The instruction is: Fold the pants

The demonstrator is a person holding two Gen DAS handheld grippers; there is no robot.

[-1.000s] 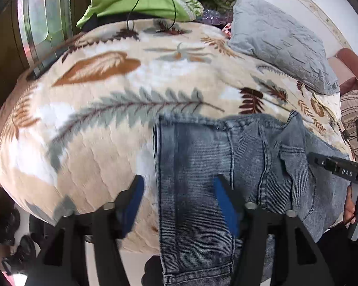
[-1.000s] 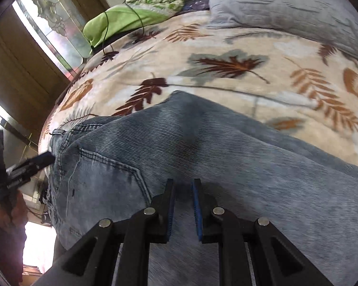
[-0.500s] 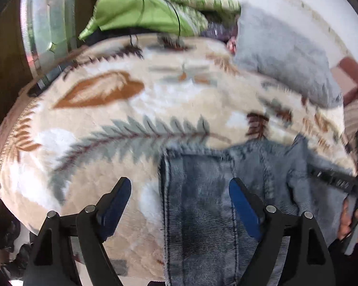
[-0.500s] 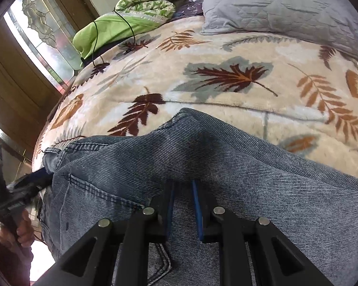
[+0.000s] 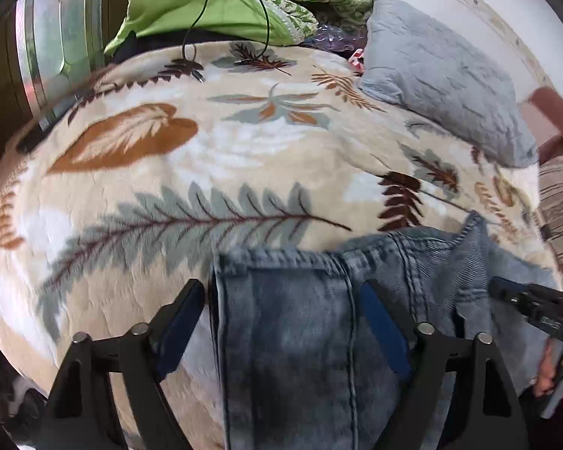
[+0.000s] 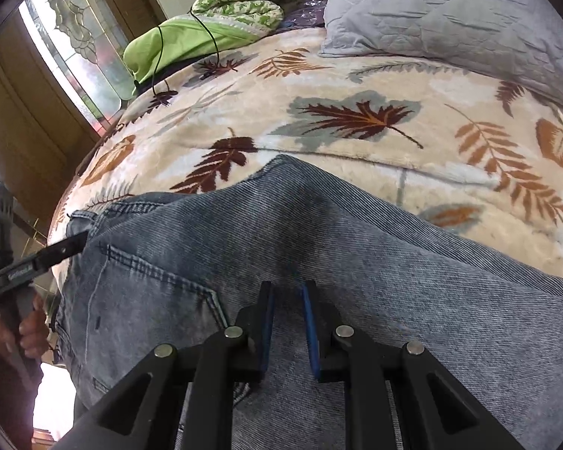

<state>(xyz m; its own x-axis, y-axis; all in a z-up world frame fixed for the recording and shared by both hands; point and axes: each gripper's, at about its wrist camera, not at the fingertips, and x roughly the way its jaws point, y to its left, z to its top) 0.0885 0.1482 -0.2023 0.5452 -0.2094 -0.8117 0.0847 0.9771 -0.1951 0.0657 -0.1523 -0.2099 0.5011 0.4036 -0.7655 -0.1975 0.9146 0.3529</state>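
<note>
Two grippers over jeans (image 5: 289, 337): left gripper (image 5: 281, 311) closing astride the waistband corner; right gripper (image 6: 287, 311) pinching denim.

Leaf-print blanket (image 5: 214, 157), grey pillow (image 5: 443, 75), green bedding (image 5: 214, 11), black cable (image 5: 202, 15)

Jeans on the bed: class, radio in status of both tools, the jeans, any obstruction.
Left tool closing astride the jeans waistband, no pinch yet. Right tool shut on denim mid-garment. Jeans flat on leaf blanket, unfolded. Nothing in the way.
</note>
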